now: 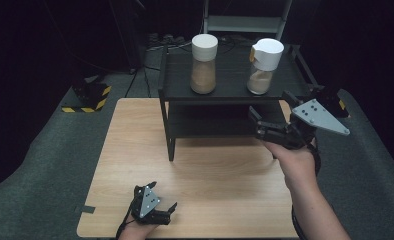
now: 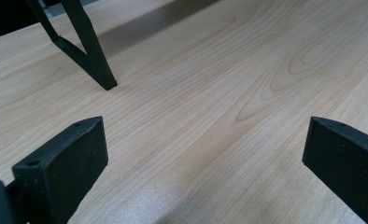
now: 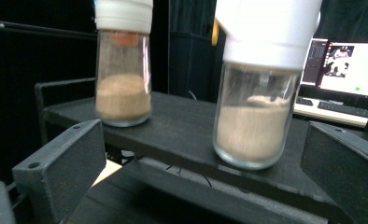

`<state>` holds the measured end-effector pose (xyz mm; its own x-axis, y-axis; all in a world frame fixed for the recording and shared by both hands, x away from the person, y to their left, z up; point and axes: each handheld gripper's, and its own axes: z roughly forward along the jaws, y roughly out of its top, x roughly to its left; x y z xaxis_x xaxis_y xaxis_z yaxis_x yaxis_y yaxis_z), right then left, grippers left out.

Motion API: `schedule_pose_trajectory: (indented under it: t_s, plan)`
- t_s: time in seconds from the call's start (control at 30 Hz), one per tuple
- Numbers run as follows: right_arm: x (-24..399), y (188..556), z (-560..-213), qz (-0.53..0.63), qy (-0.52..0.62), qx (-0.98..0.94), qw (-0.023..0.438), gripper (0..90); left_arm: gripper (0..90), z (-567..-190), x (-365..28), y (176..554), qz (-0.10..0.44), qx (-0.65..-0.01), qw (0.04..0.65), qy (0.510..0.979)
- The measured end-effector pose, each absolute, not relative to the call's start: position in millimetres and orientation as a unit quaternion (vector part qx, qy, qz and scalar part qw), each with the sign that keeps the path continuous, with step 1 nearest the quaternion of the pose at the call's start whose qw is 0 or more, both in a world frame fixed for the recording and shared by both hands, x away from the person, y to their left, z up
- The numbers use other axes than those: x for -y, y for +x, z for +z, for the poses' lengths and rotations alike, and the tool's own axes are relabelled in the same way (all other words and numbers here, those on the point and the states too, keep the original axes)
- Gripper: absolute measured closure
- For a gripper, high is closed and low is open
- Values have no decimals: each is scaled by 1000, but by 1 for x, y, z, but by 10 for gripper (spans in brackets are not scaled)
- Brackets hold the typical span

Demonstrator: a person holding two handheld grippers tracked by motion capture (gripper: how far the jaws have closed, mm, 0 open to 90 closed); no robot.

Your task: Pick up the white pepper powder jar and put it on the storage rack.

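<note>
Right hand-held gripper (image 1: 269,131) spread, facing right spice jar (image 3: 261,88) on shelf (image 1: 230,87); center jaws around glass below cap before squeezing. Left hand-held gripper (image 1: 157,210) spread, idle.

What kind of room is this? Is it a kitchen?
Probably not a kitchen: more likely a test lab. Dark curtains surround a wooden table, a computer monitor glows behind, and two spice jars stand on a small black shelf like practice props.
</note>
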<state>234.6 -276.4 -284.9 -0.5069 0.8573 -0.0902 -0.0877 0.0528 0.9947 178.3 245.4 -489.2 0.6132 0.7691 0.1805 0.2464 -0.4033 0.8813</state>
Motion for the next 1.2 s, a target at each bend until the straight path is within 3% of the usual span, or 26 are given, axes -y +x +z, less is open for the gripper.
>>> schedule_pose_trajectory:
  t_s: [1.2]
  plan:
    - [282, 200, -378, 567, 311, -673, 359, 0, 6, -490, -244, 177, 301, -325, 438, 782]
